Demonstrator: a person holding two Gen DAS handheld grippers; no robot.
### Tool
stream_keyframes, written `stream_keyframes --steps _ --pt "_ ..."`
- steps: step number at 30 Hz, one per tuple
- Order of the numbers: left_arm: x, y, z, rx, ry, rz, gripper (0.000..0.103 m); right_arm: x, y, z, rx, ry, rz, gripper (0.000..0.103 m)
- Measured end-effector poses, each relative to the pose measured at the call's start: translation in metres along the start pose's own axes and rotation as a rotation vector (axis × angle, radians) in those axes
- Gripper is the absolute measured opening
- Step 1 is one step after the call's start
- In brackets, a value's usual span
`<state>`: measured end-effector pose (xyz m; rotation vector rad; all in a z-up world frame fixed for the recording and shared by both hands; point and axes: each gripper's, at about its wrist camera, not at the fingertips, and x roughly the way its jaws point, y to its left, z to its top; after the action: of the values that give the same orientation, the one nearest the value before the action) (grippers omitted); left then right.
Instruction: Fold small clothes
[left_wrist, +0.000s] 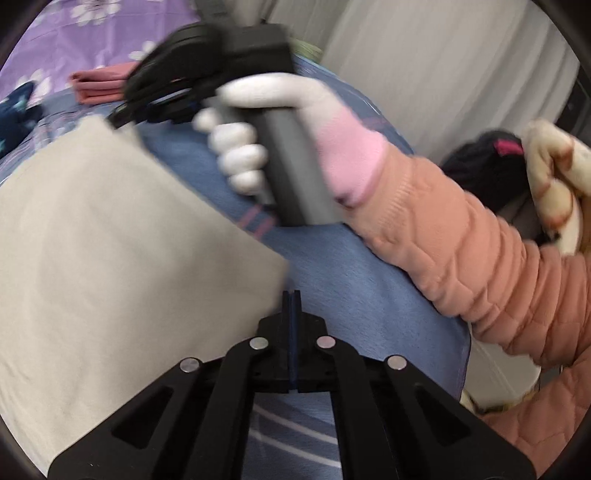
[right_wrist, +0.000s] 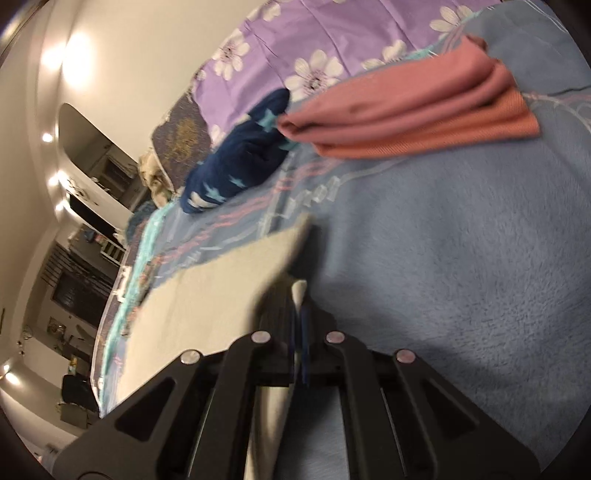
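Observation:
A beige cloth (left_wrist: 110, 251) lies flat on the blue blanket (left_wrist: 332, 280), filling the left of the left wrist view. My left gripper (left_wrist: 291, 293) is shut just off the cloth's near corner; the corner lies against the left fingertip and no cloth shows between the pads. A white-gloved hand (left_wrist: 243, 155) holds my right gripper (left_wrist: 116, 120) at the cloth's far corner. In the right wrist view the right gripper (right_wrist: 299, 295) is shut on the beige cloth (right_wrist: 207, 295), with a pale tip of fabric poking out between the fingertips.
Folded pink clothes (right_wrist: 406, 114) and a navy garment with stars (right_wrist: 240, 162) lie farther out on the blanket, beside a purple flowered sheet (right_wrist: 295, 37). A peach sleeve (left_wrist: 461, 240) crosses the right side. Dark and cream garments (left_wrist: 480, 162) sit at the right edge, before a pale curtain (left_wrist: 443, 74).

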<state>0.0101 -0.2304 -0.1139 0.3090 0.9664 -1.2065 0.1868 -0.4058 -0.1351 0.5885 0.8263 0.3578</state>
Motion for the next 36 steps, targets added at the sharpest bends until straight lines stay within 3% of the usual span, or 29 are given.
stream_keyframes --steps 3,6,8,11,13,15,17,20,23,24,25,26,27,30,34,36 --pt "0.009 -0.019 -0.005 0.086 0.037 0.085 0.0 0.005 -0.006 -0.004 0.012 0.015 -0.011 0.002" --pt "-0.001 -0.03 -0.004 0.113 0.011 0.166 0.0 -0.007 -0.001 -0.005 -0.008 0.003 -0.036 0.009" --pt "-0.004 -0.033 -0.003 0.141 -0.002 0.256 0.013 -0.02 -0.003 -0.008 -0.012 -0.011 -0.055 0.01" --pt "0.005 -0.038 0.003 0.163 0.019 0.297 0.036 -0.035 -0.014 -0.013 0.036 -0.022 -0.038 0.01" --pt "0.019 -0.045 0.003 0.217 0.044 0.345 0.038 -0.039 -0.019 -0.015 0.056 -0.018 -0.038 0.01" --pt "0.022 -0.048 0.002 0.241 0.035 0.368 0.038 -0.043 -0.02 -0.021 0.059 -0.007 -0.045 0.011" --pt "0.018 -0.047 0.0 0.216 0.031 0.339 0.006 -0.045 -0.018 -0.024 0.05 0.002 -0.038 0.017" --pt "0.008 -0.04 -0.002 0.177 0.03 0.27 0.004 -0.043 -0.011 -0.021 0.035 0.018 -0.023 0.032" --pt "0.009 -0.046 0.011 0.189 0.034 0.251 0.004 -0.027 -0.003 -0.016 0.023 0.058 -0.007 0.042" --pt "0.009 -0.05 0.01 0.2 0.037 0.25 0.004 -0.016 0.001 -0.012 0.013 0.084 0.011 0.042" --pt "0.011 -0.052 0.01 0.211 0.042 0.251 0.004 -0.009 0.004 -0.009 0.009 0.094 0.007 0.036" --pt "0.013 -0.053 0.01 0.222 0.046 0.251 0.004 -0.002 0.006 -0.004 0.011 0.091 -0.027 0.009" --pt "0.014 -0.056 0.008 0.234 0.05 0.255 0.004 0.001 0.007 -0.001 0.02 0.081 -0.051 0.003" --pt "0.016 -0.061 0.005 0.233 0.052 0.257 0.004 0.009 0.004 0.009 0.026 0.022 -0.142 0.001" --pt "0.017 -0.056 0.008 0.233 0.041 0.246 0.004 0.011 -0.004 0.004 0.045 0.008 -0.104 0.002" --pt "0.018 -0.046 0.015 0.216 0.023 0.212 0.005 -0.003 -0.004 0.002 0.062 -0.014 -0.14 0.004"
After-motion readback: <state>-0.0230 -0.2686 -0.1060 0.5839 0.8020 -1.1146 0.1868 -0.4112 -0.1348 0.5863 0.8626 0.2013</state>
